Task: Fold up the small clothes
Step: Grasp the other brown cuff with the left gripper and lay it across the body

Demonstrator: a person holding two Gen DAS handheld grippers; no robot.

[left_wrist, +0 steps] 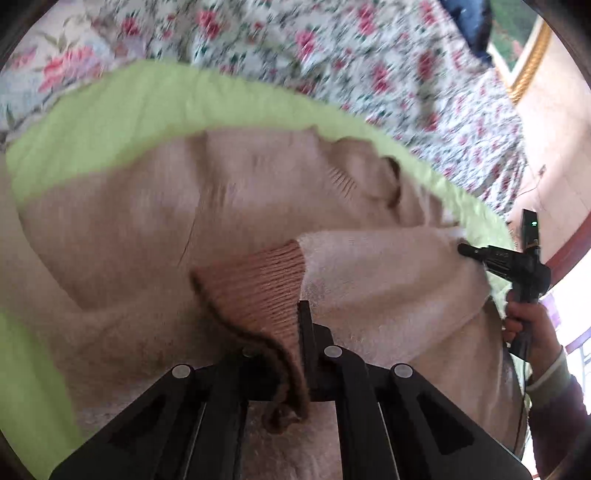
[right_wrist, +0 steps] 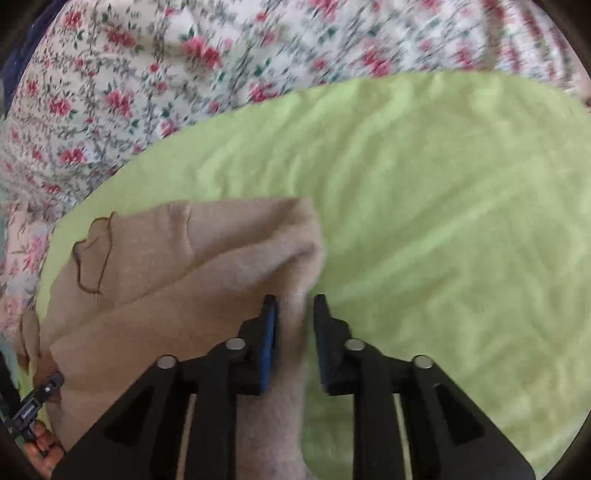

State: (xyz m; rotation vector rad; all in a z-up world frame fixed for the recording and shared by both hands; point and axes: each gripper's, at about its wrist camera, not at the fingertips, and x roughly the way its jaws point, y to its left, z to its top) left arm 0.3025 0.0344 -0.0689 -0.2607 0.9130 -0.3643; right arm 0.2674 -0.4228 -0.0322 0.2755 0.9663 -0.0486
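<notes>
A small beige knitted sweater (left_wrist: pixel 129 236) lies on a light green cloth (left_wrist: pixel 122 110). My left gripper (left_wrist: pixel 295 332) is shut on the sweater's brown ribbed cuff (left_wrist: pixel 258 280) and holds the sleeve over the body. My right gripper (right_wrist: pixel 293 314) has the sweater's edge (right_wrist: pixel 291 332) between its fingers, with a visible gap between them. It also shows in the left wrist view (left_wrist: pixel 463 249), its tip at the sweater's right side. The sweater's body shows in the right wrist view (right_wrist: pixel 177 266), with a loose brown thread (right_wrist: pixel 92 254) on it.
A floral bedsheet (right_wrist: pixel 147 74) lies beyond the green cloth (right_wrist: pixel 443 203). A dark blue item (left_wrist: pixel 469 22) sits at the far top right in the left wrist view. A pale wall and gold picture frame (left_wrist: pixel 528 62) are on the right.
</notes>
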